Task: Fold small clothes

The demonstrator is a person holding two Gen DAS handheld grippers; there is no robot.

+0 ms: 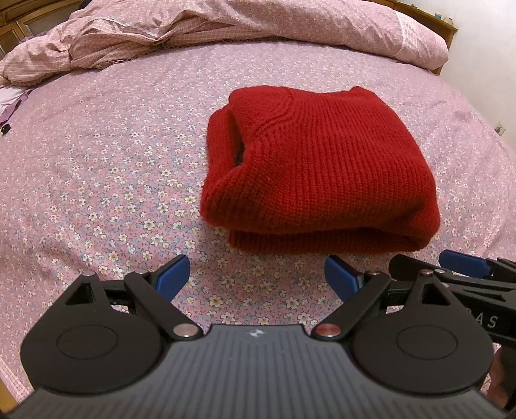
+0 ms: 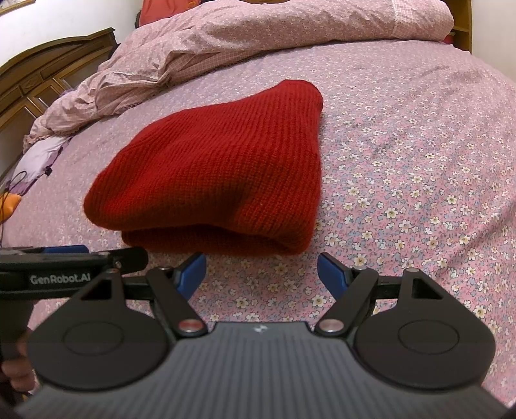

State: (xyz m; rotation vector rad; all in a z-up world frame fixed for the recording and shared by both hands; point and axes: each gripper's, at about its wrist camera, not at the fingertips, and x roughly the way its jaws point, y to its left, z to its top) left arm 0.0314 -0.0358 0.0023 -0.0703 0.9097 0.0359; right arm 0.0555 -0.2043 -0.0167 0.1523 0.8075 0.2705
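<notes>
Between my left gripper (image 1: 256,277) fingers there is only flowered sheet (image 1: 106,180) — jaws spread wide, nothing held. Just past the blue pads (image 1: 172,274), ahead and toward my right-hand pad, lies the red knitted sweater (image 1: 322,167), already folded into a thick, squarish bundle with its rounded fold edge facing me.

My right gripper (image 2: 261,272) is also parted and empty, a little less wide; from there the sweater (image 2: 219,174) sits just ahead and toward the left pad, its fold nearly reaching the pad tips.

I judge the knit soft, limp and fairly light, yet bulky — ribbed wool that grips well against the pads but sags and unfolds if lifted by one layer. Best hold, I think, is the near fold edge, taking all layers at once, one gripper toward each corner.

Beyond it the sheet runs flat to a rumpled pink duvet (image 1: 225,25), well apart from my jaws.
</notes>
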